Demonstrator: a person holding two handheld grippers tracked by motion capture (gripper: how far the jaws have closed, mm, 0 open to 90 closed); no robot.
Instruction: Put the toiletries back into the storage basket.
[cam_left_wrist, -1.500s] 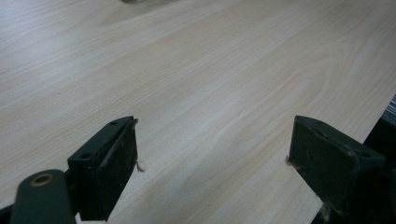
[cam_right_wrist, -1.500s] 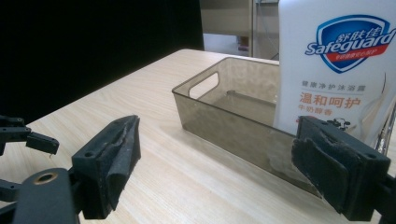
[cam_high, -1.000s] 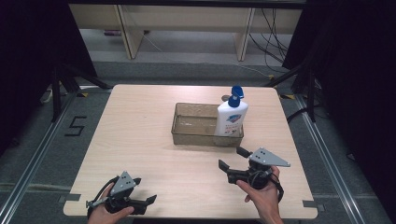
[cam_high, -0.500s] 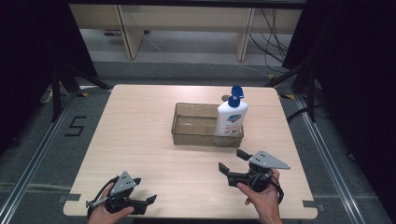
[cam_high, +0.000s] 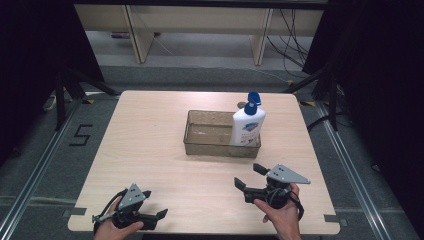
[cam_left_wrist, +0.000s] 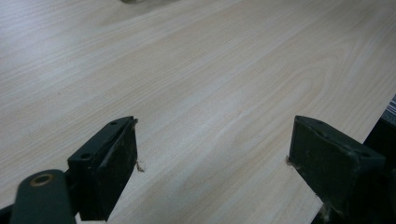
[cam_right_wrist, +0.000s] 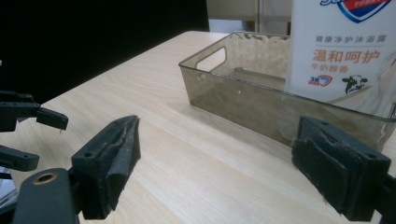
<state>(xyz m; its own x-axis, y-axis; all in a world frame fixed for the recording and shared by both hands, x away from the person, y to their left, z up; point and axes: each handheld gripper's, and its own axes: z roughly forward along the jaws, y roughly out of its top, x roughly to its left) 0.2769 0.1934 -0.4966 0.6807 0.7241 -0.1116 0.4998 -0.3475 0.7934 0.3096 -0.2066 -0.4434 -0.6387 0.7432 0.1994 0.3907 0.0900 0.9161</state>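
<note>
A smoky clear plastic bin (cam_high: 210, 146) sits at the middle of the wooden table. Inside its right end stands a white bottle (cam_high: 247, 128) with a blue pump cap. My right gripper (cam_high: 248, 175) is held low in front of the bin, open, with nothing between its jaws. In the right gripper view the open right gripper (cam_right_wrist: 215, 154) faces the bin (cam_right_wrist: 233, 91) and the bottle (cam_right_wrist: 338, 51). My left gripper (cam_high: 155, 204) rests near the table's front left edge, open and holding nothing. The left gripper (cam_left_wrist: 212, 154) looks over bare wood.
A small round dark object (cam_high: 241, 105) lies on the table just behind the bin. The table's front edge (cam_high: 200, 232) runs right under both hands. Black stand legs (cam_high: 75, 85) flank the table, and the floor at the left bears a "5" mark (cam_high: 80, 135).
Both grippers have drifted very slightly toward the table's near edge. The bin and bottle have not moved.
</note>
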